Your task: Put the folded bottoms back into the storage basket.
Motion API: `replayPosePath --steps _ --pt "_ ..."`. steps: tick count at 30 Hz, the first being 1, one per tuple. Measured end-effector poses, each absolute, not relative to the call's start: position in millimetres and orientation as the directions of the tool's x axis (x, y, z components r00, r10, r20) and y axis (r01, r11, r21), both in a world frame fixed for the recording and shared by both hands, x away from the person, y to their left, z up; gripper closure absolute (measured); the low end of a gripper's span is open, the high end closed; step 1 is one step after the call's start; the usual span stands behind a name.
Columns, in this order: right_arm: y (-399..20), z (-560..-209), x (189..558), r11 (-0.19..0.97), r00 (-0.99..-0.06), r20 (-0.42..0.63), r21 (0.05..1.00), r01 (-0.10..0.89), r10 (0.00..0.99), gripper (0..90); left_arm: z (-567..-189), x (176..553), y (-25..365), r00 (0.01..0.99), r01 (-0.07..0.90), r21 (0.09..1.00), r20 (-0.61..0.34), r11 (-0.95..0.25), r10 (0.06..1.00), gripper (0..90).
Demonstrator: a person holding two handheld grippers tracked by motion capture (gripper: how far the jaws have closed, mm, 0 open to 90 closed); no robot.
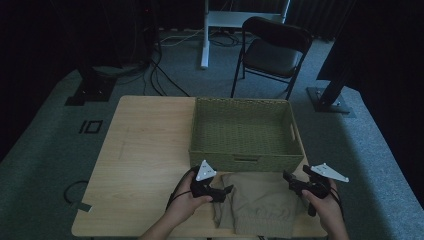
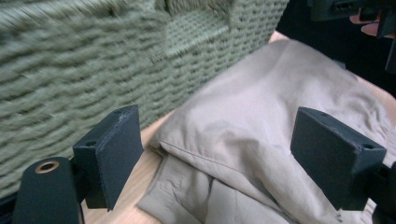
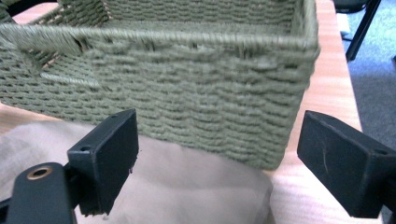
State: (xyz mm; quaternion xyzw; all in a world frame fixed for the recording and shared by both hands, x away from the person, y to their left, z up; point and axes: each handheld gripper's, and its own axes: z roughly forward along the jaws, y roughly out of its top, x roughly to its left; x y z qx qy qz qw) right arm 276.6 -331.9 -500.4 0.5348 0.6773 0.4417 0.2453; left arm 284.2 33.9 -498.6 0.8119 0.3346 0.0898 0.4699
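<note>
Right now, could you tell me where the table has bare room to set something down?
The table is bare left of the basket. A thin strip runs along the basket's right side. The near edge is crowded by the folded cloth, the left gripper and the right gripper.

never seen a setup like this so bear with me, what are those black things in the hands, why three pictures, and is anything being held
A person stands at a wooden table, holding a hand-held tool in each hand: a two-jaw gripper that pinches like tongs. The left gripper and right gripper each carry a small camera.

The high view looks down from above the person's side. The other two pictures come from those gripper cameras, looking along each tool's own black jaws.

On the table sits an empty green woven basket. In front of it lies a folded beige garment, perhaps trousers.

Nothing is held. Both grippers are open: the left one's jaws stand either side of the garment's folded corner, and the right one's hang above its other end, facing the basket.
</note>
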Motion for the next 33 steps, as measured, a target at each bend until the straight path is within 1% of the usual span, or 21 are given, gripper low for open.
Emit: replayPosePath --steps 4,9,15,16,20,25,27,30,31,32,33 --pt "-332 -510 274 0.040 -0.303 0.146 0.847 0.531 0.942 12.3 -507 283 29 0.758 0.486 0.803 -0.190 -0.345 0.625 17.7" --pt "-331 -525 270 0.051 -0.309 0.157 0.820 0.570 0.938 12.3 -517 279 26 0.730 0.542 0.765 -0.224 -0.347 0.646 17.7" --pt "-331 -537 267 0.061 -0.304 0.160 0.793 0.606 0.939 12.3 -523 276 23 0.700 0.584 0.730 -0.231 -0.355 0.676 17.7" --pt "-332 -542 266 0.078 -0.293 0.141 0.775 0.627 0.946 12.3 -525 275 23 0.692 0.593 0.719 -0.224 -0.362 0.686 17.7" --pt "-334 -550 264 0.068 -0.277 0.154 0.756 0.651 0.948 12.3 -531 275 21 0.684 0.611 0.695 -0.222 -0.379 0.695 17.7" --pt "-335 -554 263 0.064 -0.277 0.166 0.745 0.664 0.947 12.1 -538 275 17 0.693 0.613 0.679 -0.215 -0.405 0.688 17.7" --pt "-335 -555 263 0.069 -0.281 0.160 0.748 0.660 0.946 12.0 -544 275 13 0.710 0.590 0.678 -0.178 -0.439 0.681 17.7" --pt "-334 -555 263 0.079 -0.284 0.152 0.747 0.661 0.947 12.0 -545 275 11 0.713 0.578 0.688 -0.164 -0.439 0.682 16.6" --pt "-333 -555 264 0.094 -0.293 0.139 0.747 0.658 0.946 12.8 -547 275 8 0.720 0.555 0.700 -0.134 -0.450 0.680 16.5" --pt "-333 -555 264 0.094 -0.293 0.139 0.747 0.658 0.946 12.8 -547 275 8 0.720 0.555 0.700 -0.134 -0.450 0.680 16.1" --pt "-332 -555 264 0.103 -0.298 0.132 0.746 0.658 0.945 12.8 -549 275 5 0.727 0.531 0.717 -0.112 -0.452 0.678 15.5"
